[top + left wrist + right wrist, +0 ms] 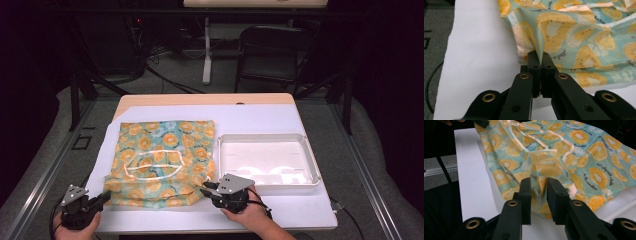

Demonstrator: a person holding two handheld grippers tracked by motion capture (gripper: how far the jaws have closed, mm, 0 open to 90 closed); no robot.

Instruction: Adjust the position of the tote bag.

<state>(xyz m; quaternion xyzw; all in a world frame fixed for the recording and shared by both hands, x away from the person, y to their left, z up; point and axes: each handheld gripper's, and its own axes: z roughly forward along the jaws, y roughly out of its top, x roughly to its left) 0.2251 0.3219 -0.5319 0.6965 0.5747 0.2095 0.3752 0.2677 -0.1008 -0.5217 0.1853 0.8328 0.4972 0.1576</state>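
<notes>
Two grippers sit at the bag's (162,162) near edge: left gripper (102,197) pinches it, right gripper (206,192) stands partly open around a fold; the white tray (310,165) lies beside the bag on the white table cover (300,120).

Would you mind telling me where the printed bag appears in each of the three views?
High view: the bag lies left of centre, beside the tray.
Left gripper view: upper right, its edge pinched in the shut left gripper.
Right gripper view: across the top and right, a fold between the parted jaws of the right gripper.
Shared landmark: the bag's pale handle loop.
</notes>
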